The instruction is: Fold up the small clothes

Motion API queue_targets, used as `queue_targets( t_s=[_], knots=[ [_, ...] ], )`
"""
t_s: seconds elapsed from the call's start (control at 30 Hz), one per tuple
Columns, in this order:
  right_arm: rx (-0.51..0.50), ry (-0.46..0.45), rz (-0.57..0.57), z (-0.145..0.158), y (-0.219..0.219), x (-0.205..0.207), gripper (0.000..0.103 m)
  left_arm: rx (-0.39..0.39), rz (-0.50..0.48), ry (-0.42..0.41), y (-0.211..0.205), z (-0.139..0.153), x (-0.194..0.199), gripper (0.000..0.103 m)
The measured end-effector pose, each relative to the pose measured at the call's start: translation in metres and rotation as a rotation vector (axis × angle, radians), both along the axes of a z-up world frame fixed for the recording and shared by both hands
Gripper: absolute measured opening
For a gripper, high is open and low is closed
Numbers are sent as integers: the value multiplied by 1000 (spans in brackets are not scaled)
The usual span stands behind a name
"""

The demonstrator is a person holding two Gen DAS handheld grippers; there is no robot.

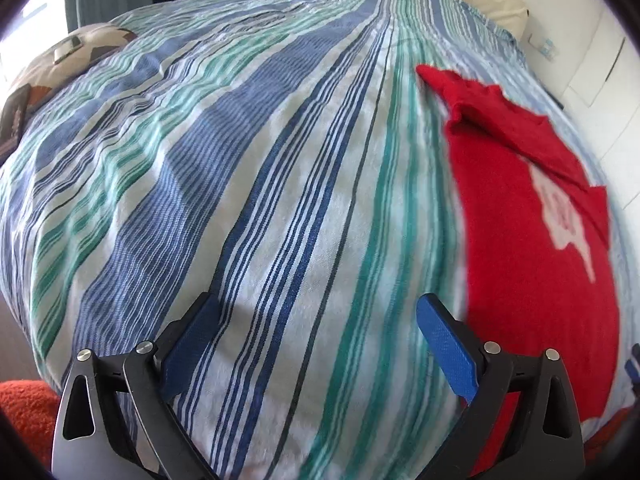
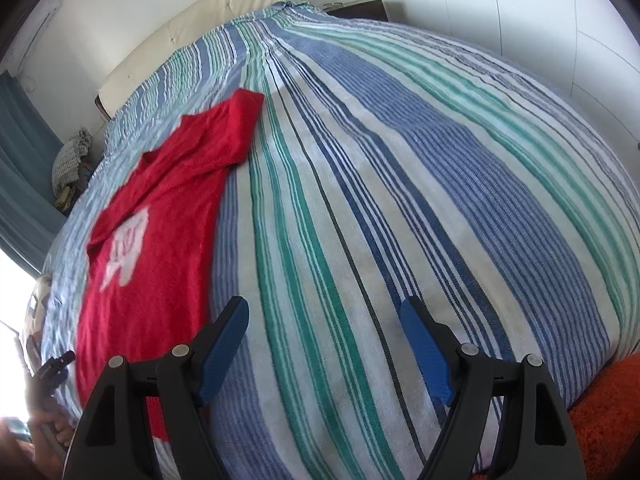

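Note:
A small red shirt [image 1: 532,240] with a white print lies on the striped bedspread [image 1: 280,180], partly folded at its upper part. In the left wrist view it lies to the right of my left gripper [image 1: 316,308], which is open and empty above the bedspread. In the right wrist view the red shirt [image 2: 160,232] lies to the left of my right gripper [image 2: 324,312], which is open and empty over the striped bedspread [image 2: 400,180].
A cream headboard [image 2: 192,32] stands at the far end of the bed. Pillows and small items [image 1: 68,48] lie at the far left. An orange rug [image 2: 608,412] shows past the bed's near edge. A dark nightstand [image 2: 360,9] stands by the wall.

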State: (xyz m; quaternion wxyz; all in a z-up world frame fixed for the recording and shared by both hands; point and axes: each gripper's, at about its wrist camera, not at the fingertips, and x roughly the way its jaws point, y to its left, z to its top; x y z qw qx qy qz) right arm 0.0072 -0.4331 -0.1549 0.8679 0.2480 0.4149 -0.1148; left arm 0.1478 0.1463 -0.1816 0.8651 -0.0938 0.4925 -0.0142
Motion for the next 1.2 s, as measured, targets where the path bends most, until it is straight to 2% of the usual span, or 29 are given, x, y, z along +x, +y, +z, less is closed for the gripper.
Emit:
queue_targets(
  t_s=[0.07,0.1,0.17,0.23,0.27,0.33,0.4,0.43,0.47,0.5,0.53,0.57,0.6,0.7,0.8,0.9,1.03,1.13,1.2],
  knots=[
    [22,-33,32,18,4,-6,78,-70,-46,-34,1,21,-15,98],
    [39,-38,66,25,9,-9,78,-80,-79,-35,-3,26,-22,98],
    [100,-22,158,28,25,-10,78,-86,-166,5,-18,25,-34,98],
    [165,39,258,17,44,-8,78,-93,-237,64,-35,13,-43,96],
    [199,72,291,9,51,-8,78,-96,-264,87,-43,8,-45,88],
    [279,124,348,-9,65,-8,78,-94,-319,134,-60,-1,-48,79],
    [308,146,379,-22,75,-7,73,-61,-354,152,-73,-5,-50,77],
    [313,146,379,-27,76,-6,72,-53,-373,162,-77,-8,-51,71],
    [324,138,377,-30,77,-5,66,-59,-388,177,-79,-10,-50,56],
    [344,138,380,-34,78,-3,54,-71,-396,194,-80,-11,-50,48],
    [366,153,390,-39,80,1,45,-87,-399,208,-80,-13,-50,29],
    [372,168,402,-42,83,5,23,-103,-398,222,-81,-14,-51,7],
    [352,184,409,-45,85,7,5,-119,-387,237,-80,-16,-50,4],
    [335,172,389,-39,82,8,5,-176,-335,238,-70,-11,-51,2],
    [336,102,351,-16,73,3,5,-295,-277,220,-56,8,-49,2],
    [320,11,336,12,66,17,5,-398,-251,163,-50,37,-25,2],
    [297,-98,306,37,48,76,5,-476,-230,65,-59,73,48,2],
    [270,-158,281,49,34,140,5,-450,-215,7,-75,84,119,2],
    [265,-166,262,50,29,187,5,-445,-192,18,-90,80,171,2]
  ],
)
